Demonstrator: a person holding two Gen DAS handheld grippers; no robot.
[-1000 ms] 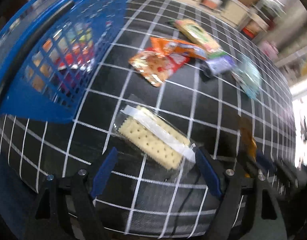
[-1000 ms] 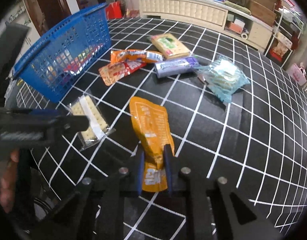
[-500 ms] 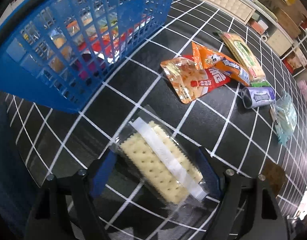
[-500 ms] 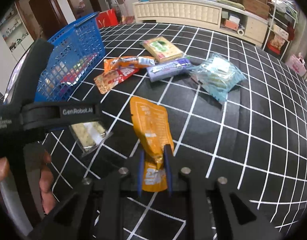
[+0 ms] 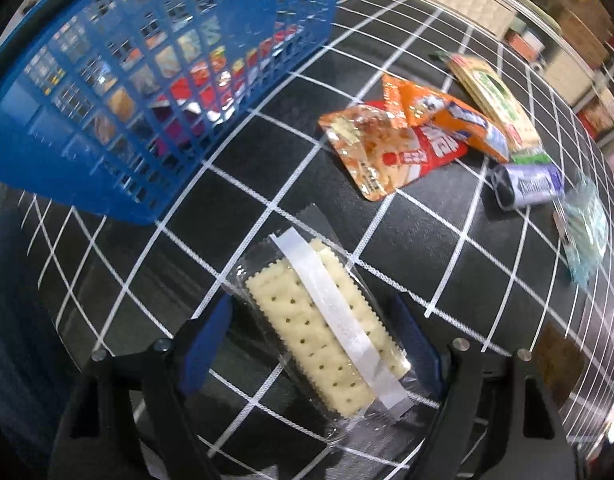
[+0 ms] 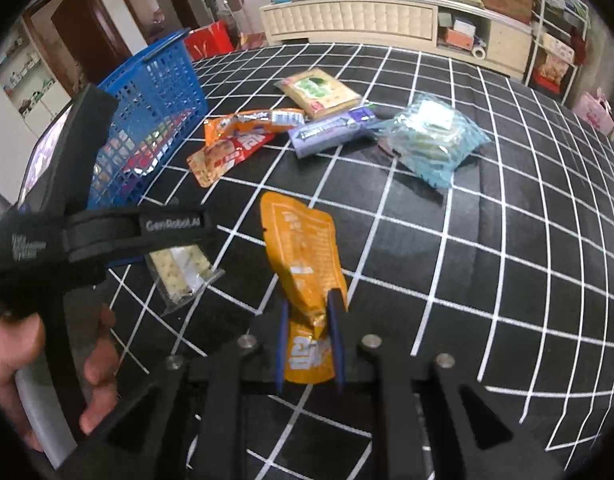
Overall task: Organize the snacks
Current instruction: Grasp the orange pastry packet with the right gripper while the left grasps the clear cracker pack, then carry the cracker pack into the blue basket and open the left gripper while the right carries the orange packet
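Note:
A clear pack of crackers [image 5: 327,332] lies on the black checked cloth between the open fingers of my left gripper [image 5: 315,320]; the fingers stand either side of it, apart from it. It also shows in the right wrist view [image 6: 181,272], partly behind the left gripper's body. My right gripper [image 6: 309,312] is shut on the lower end of an orange pouch [image 6: 303,252] and holds it above the cloth. A blue basket [image 5: 127,80] with several snacks inside stands at the left, also seen in the right wrist view [image 6: 147,120].
On the cloth lie a red-orange snack bag [image 5: 387,152], an orange packet [image 5: 447,116], a green-labelled flat pack [image 5: 495,96], a purple bar [image 5: 531,184] and a light-blue bag [image 6: 431,144]. A cabinet [image 6: 367,20] stands behind the table. A hand [image 6: 47,360] holds the left gripper.
My left gripper has moved forward so the cracker pack lies deeper between its open fingers. My right gripper has lifted the orange pouch a little and still holds it.

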